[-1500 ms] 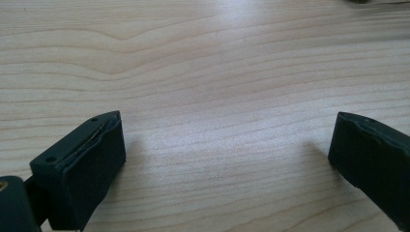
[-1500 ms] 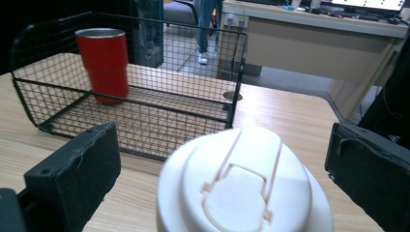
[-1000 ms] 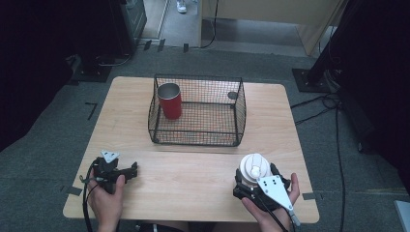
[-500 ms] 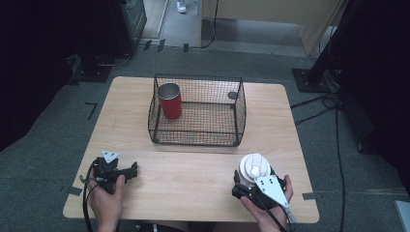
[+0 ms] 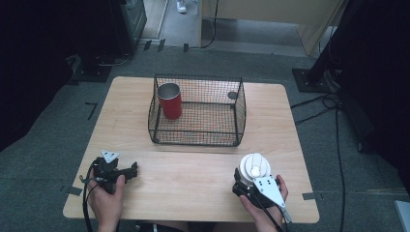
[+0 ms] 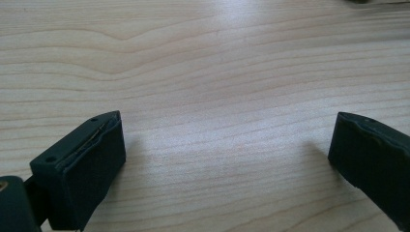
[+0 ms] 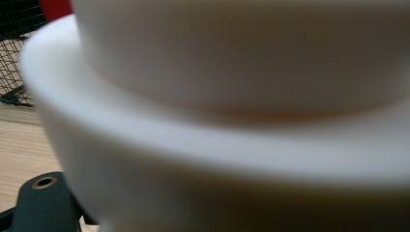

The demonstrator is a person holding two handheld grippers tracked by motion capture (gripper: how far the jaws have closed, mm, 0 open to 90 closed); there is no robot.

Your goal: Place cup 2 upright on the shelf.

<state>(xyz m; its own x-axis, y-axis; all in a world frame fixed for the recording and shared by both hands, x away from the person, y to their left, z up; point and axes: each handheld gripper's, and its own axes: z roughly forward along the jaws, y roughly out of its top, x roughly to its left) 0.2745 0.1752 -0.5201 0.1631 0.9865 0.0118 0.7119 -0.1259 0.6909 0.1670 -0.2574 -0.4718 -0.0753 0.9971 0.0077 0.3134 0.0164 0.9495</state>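
A white round ridged container [image 5: 254, 166] stands on the wooden table [image 5: 193, 174] at the front right. My right gripper [image 5: 250, 178] reaches over it from the near side. Its jaws have just been closing, the container is between them, and they grip it. In the right gripper view the container's white wall [image 7: 217, 121] is very close, with one black jaw against it at the bottom left. My left gripper [image 5: 131, 170] rests at the front left and points right. Its jaws stand wide open over bare wood [image 6: 227, 96] with nothing between them.
A black wire basket [image 5: 239, 116] stands in the middle of the table's far half. A red cup [image 5: 170, 100] stands upright in its left rear corner. A small dark round thing [image 5: 232, 95] shows at the basket's right rear. Cables and dark stands lie on the floor around.
My right gripper has sunk a little onto the white container and its jaws have come together on it. My left gripper has stayed in place.
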